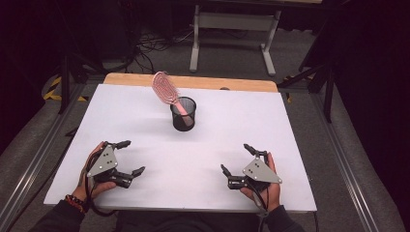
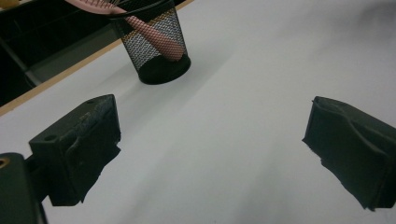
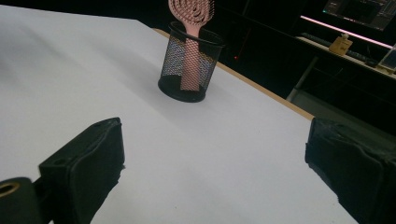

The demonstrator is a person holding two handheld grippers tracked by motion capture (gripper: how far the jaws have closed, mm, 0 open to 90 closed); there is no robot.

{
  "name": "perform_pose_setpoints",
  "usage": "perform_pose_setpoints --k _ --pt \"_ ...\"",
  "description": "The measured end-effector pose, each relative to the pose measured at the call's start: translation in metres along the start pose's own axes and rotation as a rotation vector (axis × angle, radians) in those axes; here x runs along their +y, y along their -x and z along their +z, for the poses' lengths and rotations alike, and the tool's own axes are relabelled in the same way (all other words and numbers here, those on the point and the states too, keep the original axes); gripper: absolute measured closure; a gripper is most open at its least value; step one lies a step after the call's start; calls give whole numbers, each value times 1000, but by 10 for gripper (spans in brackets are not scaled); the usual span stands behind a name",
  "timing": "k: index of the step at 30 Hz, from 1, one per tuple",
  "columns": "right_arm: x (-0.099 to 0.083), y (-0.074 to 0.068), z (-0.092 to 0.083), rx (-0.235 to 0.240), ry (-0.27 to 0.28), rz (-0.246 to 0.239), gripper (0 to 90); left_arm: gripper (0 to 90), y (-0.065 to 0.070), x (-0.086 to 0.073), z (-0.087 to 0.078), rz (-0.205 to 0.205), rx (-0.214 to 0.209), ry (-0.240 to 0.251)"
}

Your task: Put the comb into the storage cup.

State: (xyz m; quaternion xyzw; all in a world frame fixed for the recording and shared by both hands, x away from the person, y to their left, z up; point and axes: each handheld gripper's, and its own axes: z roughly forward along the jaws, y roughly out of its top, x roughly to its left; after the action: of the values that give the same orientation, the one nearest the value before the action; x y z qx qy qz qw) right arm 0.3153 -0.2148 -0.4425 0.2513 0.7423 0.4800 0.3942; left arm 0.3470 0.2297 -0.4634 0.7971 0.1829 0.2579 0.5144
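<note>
Broadly, white table (image 1: 300,145) first, wooden edge at twelve o'clock. Next in size, black mesh cup (image 1: 183,113), upright, a little toward twelve o'clock of centre, well apart from both tools. Standing in it handle-down, pink hairbrush (image 1: 167,89), head leaning toward eleven o'clock over the rim, handle tip down against the cup floor, seen through the mesh from the left gripper view (image 2: 154,37) and from the right gripper view (image 3: 190,51).

Nearer, at seven o'clock, left gripper (image 1: 131,157), jaws spread wide, nothing between them, resting low on the table. At five o'clock, right gripper (image 1: 237,158), likewise parted and empty.

Likely handling: brush light, stiff plastic, smooth handle probably a bit slippery, vented head easy to snag on the rim. Best hold probably on the neck just above the rim, across the flat faces. Cup light too, apt to tip or slide with any sideways pull; worth steadying at its wall with the other tool.
</note>
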Motion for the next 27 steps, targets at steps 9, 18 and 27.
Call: perform_pose_setpoints --k 9,18,27 --pt "-1 3 -2 8 3 7 49 43 -3 -9 -13 -42 16 2" --pt "-2 1 -2 15 -3 -2 49 43 -3 -9 -10 -42 0 2" --pt "0 -2 -3 10 -6 -6 49 43 -3 -9 -10 -35 -17 11"
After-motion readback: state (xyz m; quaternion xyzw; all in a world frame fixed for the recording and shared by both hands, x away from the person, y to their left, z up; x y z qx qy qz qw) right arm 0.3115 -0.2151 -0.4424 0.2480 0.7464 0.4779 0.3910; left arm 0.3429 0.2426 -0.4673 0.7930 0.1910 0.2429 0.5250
